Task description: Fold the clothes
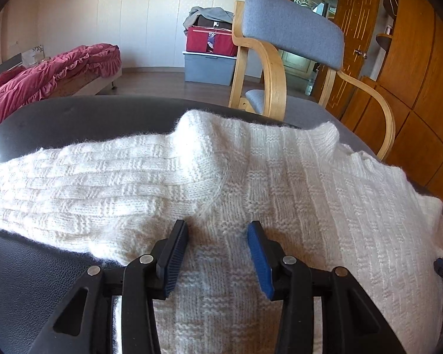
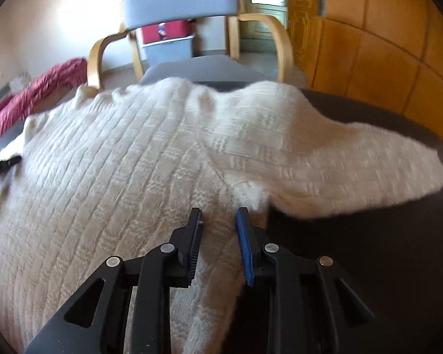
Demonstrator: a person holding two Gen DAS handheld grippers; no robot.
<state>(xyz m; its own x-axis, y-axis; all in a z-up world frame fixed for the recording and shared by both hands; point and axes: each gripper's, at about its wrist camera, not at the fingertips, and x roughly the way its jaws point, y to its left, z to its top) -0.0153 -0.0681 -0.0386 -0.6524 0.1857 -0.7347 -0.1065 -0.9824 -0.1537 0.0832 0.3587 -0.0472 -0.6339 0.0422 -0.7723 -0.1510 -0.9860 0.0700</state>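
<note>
A cream knitted sweater (image 1: 280, 177) lies spread flat on a black padded surface (image 1: 29, 265). One sleeve (image 1: 88, 183) stretches out to the left in the left wrist view. My left gripper (image 1: 218, 224) stands open just above the knit where that sleeve meets the body, with nothing pinched between its pads. In the right wrist view, the sweater (image 2: 118, 162) fills the middle and its other sleeve (image 2: 339, 159) runs off to the right. Over that armpit seam my right gripper (image 2: 219, 211) has its jaws narrowly apart, with knit showing below the gap and none gripped.
A wooden armchair with grey cushions (image 1: 292, 29) stands right behind the surface. A bed with a red quilt (image 1: 44, 73) is at the left. Against the far wall a red box sits on a grey bin (image 1: 209, 41), and wooden cupboards (image 1: 413, 73) line the right side.
</note>
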